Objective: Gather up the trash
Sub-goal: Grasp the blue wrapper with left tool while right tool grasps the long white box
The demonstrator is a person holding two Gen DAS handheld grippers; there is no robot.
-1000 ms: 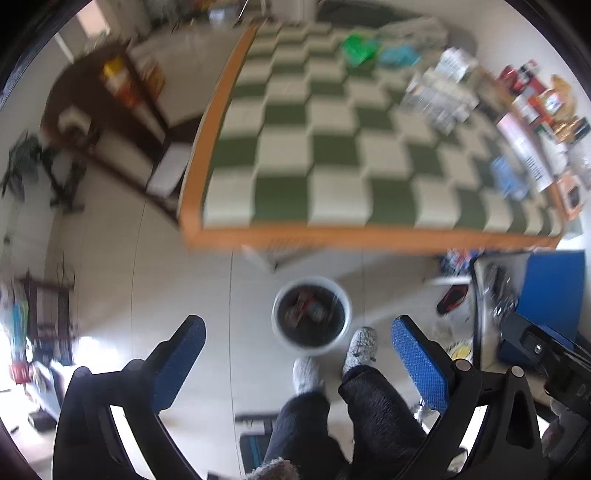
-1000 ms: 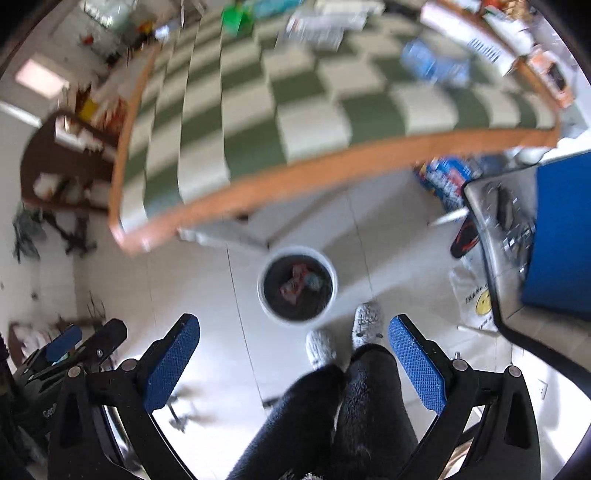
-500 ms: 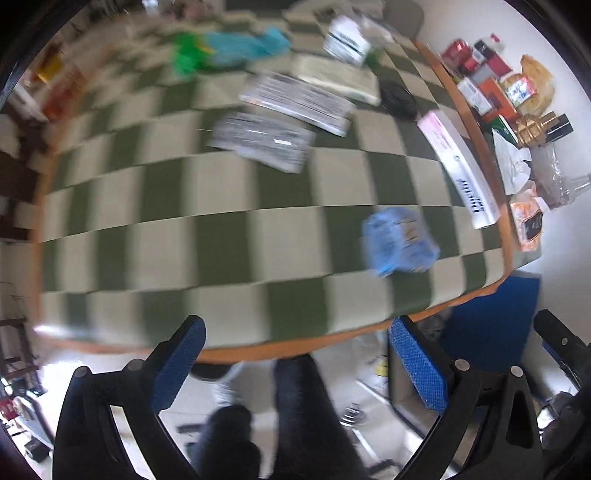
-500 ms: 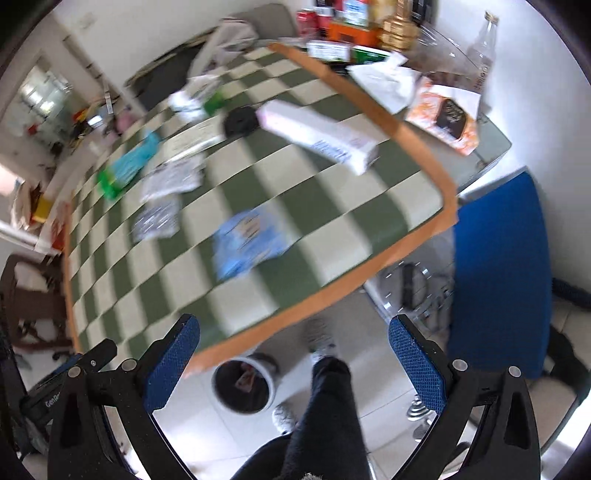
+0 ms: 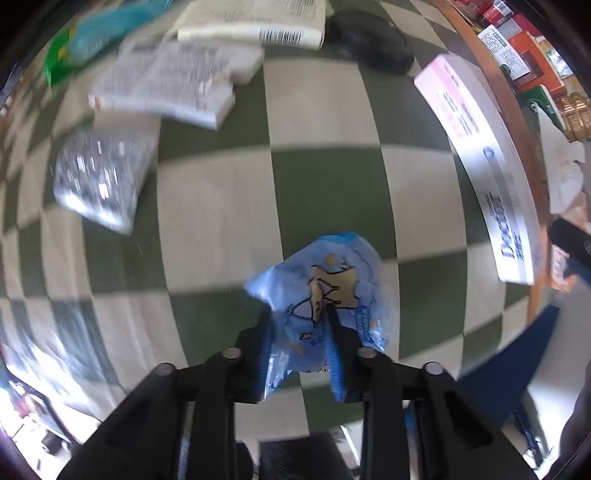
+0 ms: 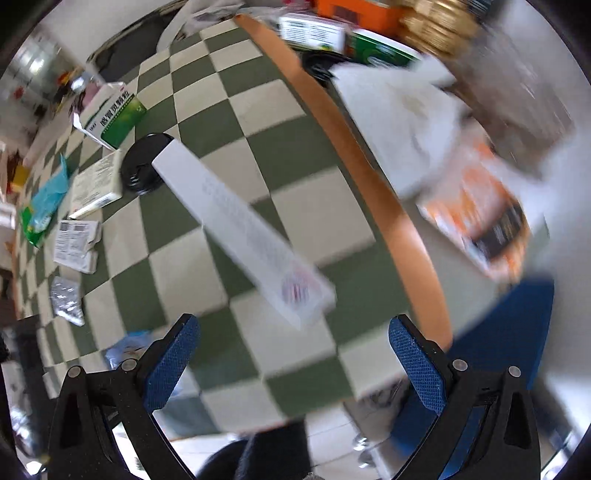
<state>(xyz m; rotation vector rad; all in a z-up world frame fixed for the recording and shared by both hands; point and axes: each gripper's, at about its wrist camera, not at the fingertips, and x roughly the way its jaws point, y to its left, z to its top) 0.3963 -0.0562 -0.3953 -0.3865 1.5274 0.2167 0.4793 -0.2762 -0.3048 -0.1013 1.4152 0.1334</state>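
On the green-and-cream checked tabletop (image 5: 214, 206), edged in orange, lay scattered litter, blurred by motion. Counted there in the left wrist view: one long white-and-pink box (image 5: 480, 155) at the right, lettered in blue with something like "Doc…", the rest unreadable; two flat white printed packs, one (image 5: 166, 85) at far left and one (image 5: 251, 22) beyond it with a barcode, its far part cut off by the frame; one silvery foil sheet (image 5: 99, 177) at left; one teal-and-green wrapper (image 5: 92, 40) in the far left corner; one black round thing (image 5: 373, 40), too dark to identify. Nearest, one light blue wrapper (image 5: 325, 291) with a cartoon drawing, its small print illegible. Left gripper (image 5: 299, 328), jaws just closed, pinched that blue wrapper at the near edge of the table. Right gripper (image 6: 291, 365) hovered with fingers spread wide and nothing between them, near the long box's end. Also one green-and-white carton (image 6: 110, 114) with Chinese characters, far left.
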